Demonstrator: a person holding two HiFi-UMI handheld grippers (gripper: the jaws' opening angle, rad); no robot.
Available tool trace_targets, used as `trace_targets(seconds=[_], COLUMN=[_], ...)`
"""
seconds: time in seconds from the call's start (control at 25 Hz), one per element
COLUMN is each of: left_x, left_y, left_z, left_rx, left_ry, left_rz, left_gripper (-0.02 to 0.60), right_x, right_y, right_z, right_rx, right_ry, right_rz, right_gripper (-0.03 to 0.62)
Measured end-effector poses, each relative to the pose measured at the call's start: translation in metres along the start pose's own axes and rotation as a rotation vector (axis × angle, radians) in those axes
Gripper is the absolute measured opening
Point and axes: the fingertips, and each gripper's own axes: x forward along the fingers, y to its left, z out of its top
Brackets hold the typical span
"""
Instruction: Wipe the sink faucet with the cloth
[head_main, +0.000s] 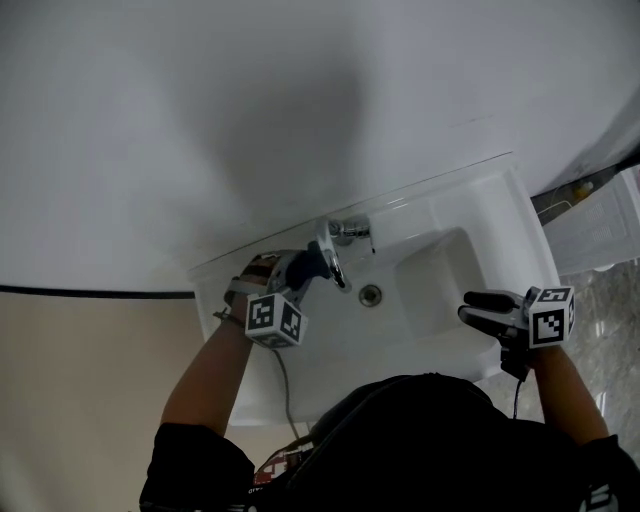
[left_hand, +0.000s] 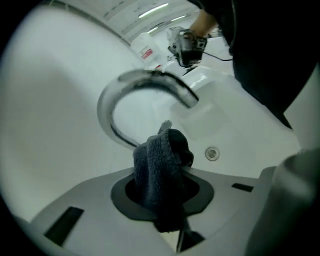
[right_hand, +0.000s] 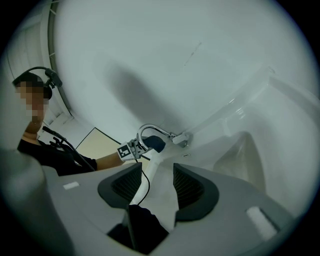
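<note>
The big white sink (head_main: 440, 215) sits against a white wall (head_main: 250, 100). The shiny bent faucet (head_main: 338, 262) stands at the back of the sink. The left gripper (head_main: 300, 275) squeezes a dark blue cloth (left_hand: 162, 167) tight, right by the faucet's curve. The right gripper (head_main: 478, 308) is over the sink's right edge. Its jaws are apart, with nothing in them. The little round drain (head_main: 371, 295) is in the bowl.

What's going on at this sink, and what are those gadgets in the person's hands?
A person is leaning over a white sink with a two-jaw gripper in each hand, cleaning the tap. The left gripper is shut on a dark blue cloth, held right by the curved chrome faucet. The right gripper hangs open and empty over the sink's right edge.
</note>
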Motion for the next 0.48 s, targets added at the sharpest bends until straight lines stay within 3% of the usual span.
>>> trace_targets(seconds=[0.08, 0.16, 0.48], left_x=[0.017, 0.031, 0.08], left_y=[0.005, 0.017, 0.037], left_z=[-0.028, -0.049, -0.043], left_rx=[-0.159, -0.236, -0.264], left_ry=[0.077, 0.132, 0.148], left_rz=[0.066, 0.118, 0.137], left_gripper=[0.075, 0.075, 0.075], right_x=[0.0, 0.002, 0.017], right_y=[-0.001, 0.001, 0.011], right_z=[-0.002, -0.003, -0.012], right_rx=[-0.002, -0.009, -0.028], right_ry=[0.015, 0.026, 0.07], right_rz=[-0.012, -0.026, -0.052], right_gripper=[0.188, 0.187, 0.188])
